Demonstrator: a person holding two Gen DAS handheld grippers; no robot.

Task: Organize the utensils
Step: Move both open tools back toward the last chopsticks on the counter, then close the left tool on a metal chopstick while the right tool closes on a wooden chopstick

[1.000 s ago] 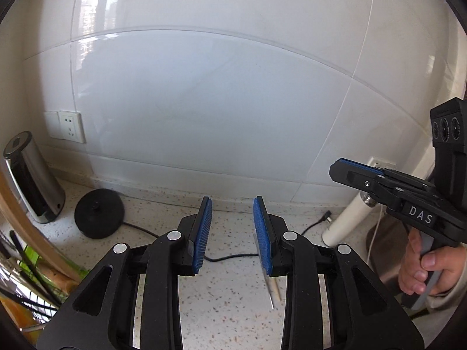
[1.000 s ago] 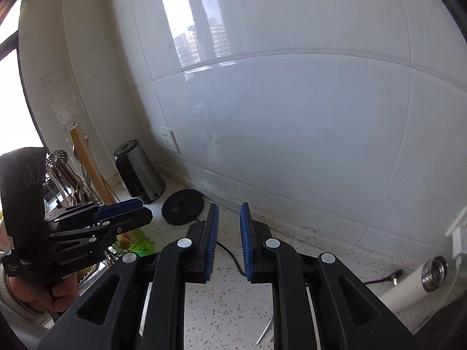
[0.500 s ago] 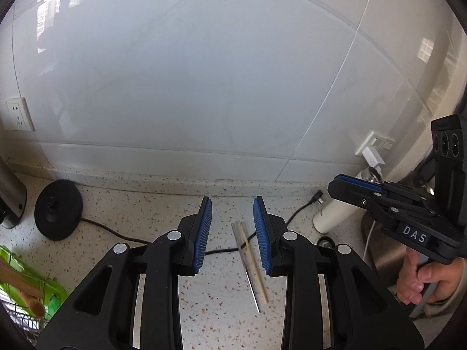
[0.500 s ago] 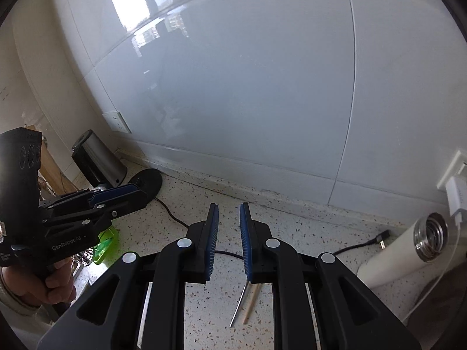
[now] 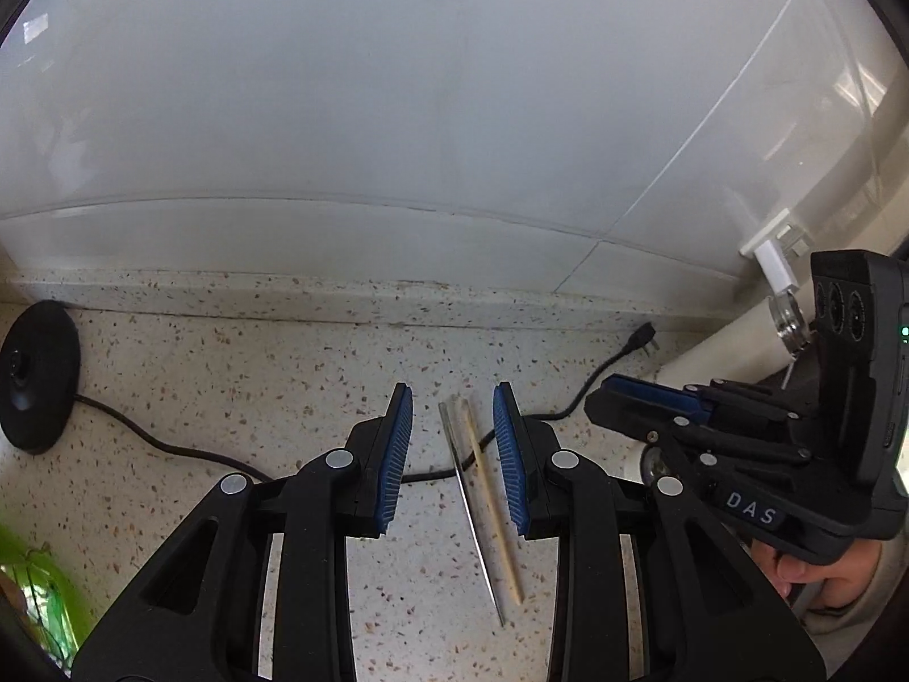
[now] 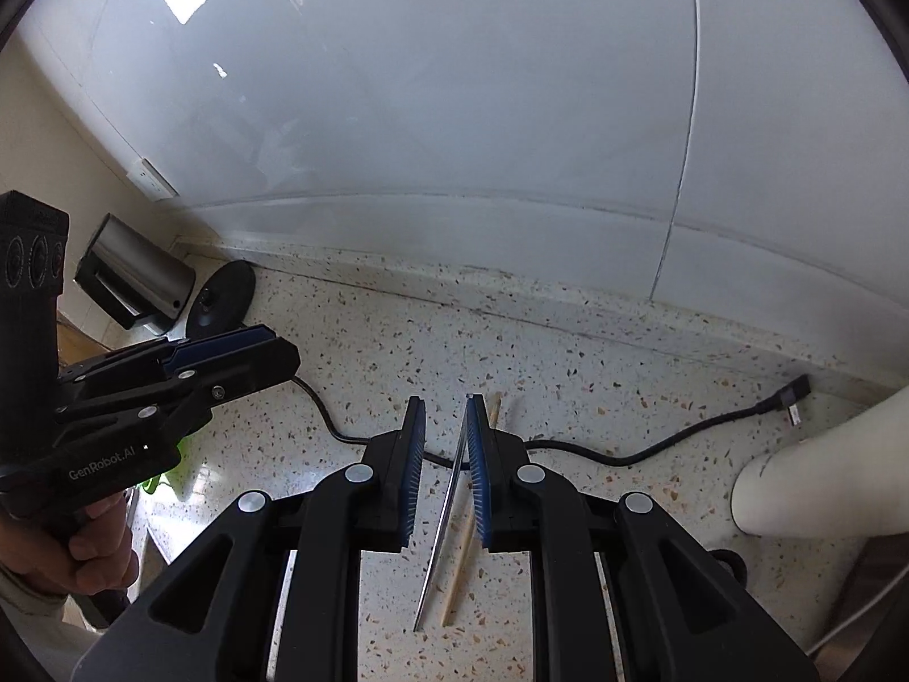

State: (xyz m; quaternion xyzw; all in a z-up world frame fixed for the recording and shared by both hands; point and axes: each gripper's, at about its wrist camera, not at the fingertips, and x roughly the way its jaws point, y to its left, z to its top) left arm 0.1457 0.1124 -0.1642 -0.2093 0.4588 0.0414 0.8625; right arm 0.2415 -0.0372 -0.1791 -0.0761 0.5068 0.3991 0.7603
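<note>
— Speckled counter [image 5: 238, 375] filled more of my view than a second before?
— Yes. Both tongs had dropped toward the metal chopstick [image 5: 471, 517] and wooden chopstick [image 5: 493, 506] lying side by side there.
— Holding anything?
— No. My left tongs [image 5: 453, 409] stood partly open, my right tongs [image 6: 444, 418] narrower, both empty. The right pad [image 6: 476, 489] hid part of the wooden one.

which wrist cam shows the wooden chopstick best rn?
Left wrist. The pale wooden chopstick lies in full view on the speckled countertop, beside the metal chopstick, between the left gripper fingers. In the right wrist view a right gripper finger hides its middle.
</note>
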